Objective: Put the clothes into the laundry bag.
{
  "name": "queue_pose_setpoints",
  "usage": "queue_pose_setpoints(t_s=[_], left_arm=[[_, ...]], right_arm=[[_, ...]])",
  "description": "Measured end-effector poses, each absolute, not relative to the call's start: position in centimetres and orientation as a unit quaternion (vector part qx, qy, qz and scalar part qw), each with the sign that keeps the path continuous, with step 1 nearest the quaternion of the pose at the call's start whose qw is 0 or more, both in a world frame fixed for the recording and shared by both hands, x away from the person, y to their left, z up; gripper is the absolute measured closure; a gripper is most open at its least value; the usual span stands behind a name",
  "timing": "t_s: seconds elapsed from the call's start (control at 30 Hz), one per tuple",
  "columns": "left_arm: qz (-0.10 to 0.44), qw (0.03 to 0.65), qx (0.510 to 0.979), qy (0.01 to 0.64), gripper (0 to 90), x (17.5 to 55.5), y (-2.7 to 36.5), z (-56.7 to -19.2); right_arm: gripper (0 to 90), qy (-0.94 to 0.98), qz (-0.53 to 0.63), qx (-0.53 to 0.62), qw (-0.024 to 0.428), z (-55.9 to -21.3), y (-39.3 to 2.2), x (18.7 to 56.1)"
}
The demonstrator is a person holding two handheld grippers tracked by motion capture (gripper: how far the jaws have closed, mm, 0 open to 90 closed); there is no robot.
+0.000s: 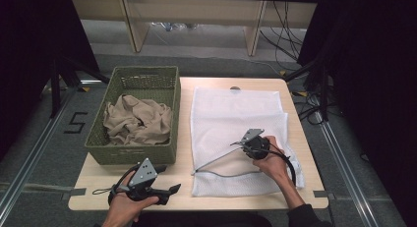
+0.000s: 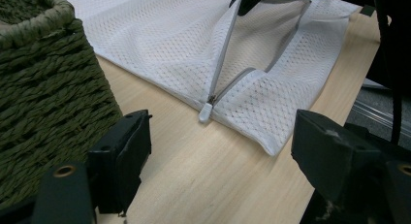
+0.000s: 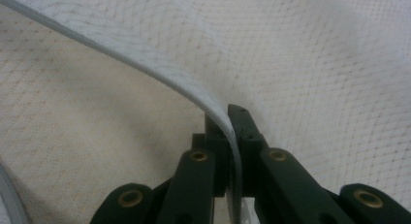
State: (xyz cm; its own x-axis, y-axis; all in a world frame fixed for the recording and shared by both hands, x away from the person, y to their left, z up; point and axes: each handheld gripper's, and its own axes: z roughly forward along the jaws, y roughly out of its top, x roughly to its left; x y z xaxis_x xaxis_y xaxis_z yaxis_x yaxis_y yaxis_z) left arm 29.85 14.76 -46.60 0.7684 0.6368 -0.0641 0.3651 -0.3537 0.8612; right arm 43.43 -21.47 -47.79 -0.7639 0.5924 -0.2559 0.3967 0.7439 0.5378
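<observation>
One mesh bag (image 1: 236,119) lay on the table (image 1: 295,200); right gripper (image 3: 228,132) pinched its zipper edge (image 3: 145,64); left gripper (image 2: 218,170) gaped empty beside one basket (image 1: 142,82).

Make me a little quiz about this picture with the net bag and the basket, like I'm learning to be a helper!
1. True or false: the right gripper pinches the grey zipper edge of the white mesh bag.
2. What lies in the green basket? A) beige cloth B) red socks C) blue towels
3. Fill in: the left gripper has its jaws ____, with nothing between them.

Key: 1 true. 2 A, the crumpled beige cloth. 3 open; it hovers over the wooden table near the zipper pull.
</observation>
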Motion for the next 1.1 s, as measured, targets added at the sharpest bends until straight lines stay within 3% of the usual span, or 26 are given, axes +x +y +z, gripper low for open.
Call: queue_pose_setpoints(t_s=[0.33,0.63,1.1], left_arm=[[0.146,0.488,0.796,0.326,22.5,30.3,15.2,-45.8],[0.156,0.459,0.803,0.347,23.1,31.6,16.4,-43.5],[0.202,0.412,0.809,0.367,21.9,37.6,19.4,-37.0]], right_arm=[[89.4,0.904,0.26,0.257,0.221,-45.1,-21.2,43.4],[89.8,0.897,0.279,0.255,0.227,-42.9,-21.2,43.8],[89.9,0.897,0.29,0.239,0.235,-41.5,-21.0,44.4]])
